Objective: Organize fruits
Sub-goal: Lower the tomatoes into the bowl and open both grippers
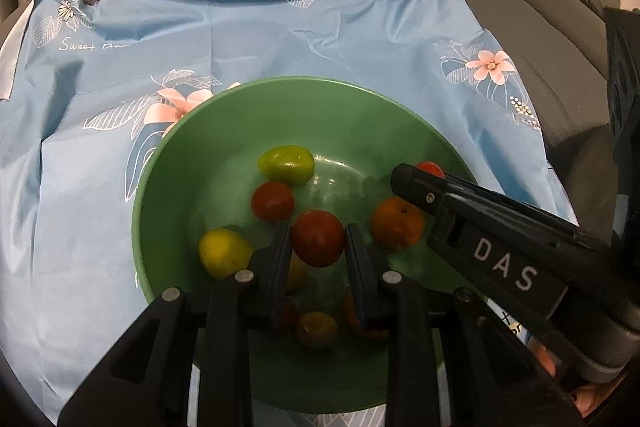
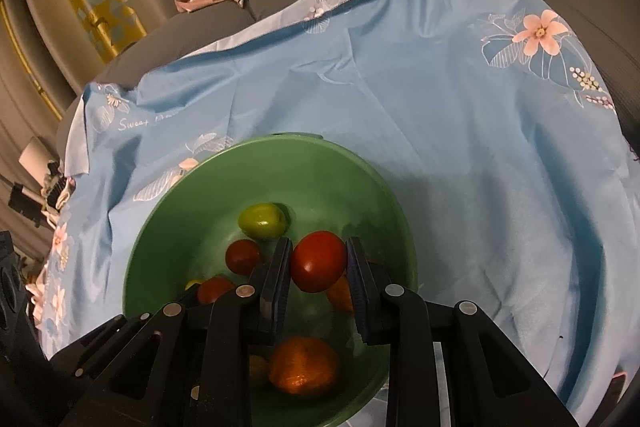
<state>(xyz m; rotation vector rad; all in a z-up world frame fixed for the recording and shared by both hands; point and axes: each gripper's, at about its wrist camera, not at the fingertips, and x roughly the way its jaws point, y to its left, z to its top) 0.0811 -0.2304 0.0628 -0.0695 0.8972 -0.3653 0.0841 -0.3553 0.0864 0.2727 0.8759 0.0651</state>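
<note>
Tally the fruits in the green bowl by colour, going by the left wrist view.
Red fruits: 4
Orange fruits: 2
Yellow fruits: 3
Green fruit: 1
Total: 10, several partly hidden.

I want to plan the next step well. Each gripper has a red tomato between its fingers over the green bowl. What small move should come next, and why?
Probably lift the right gripper straight up with its red tomato. The fingers flank it closely, it sits above the other fruit, and the green bowl wall is near, so a sideways move risks a bump.

Fruits (image 1: 276, 201) in bowl (image 1: 224, 131) on cloth (image 1: 280, 39)
</note>
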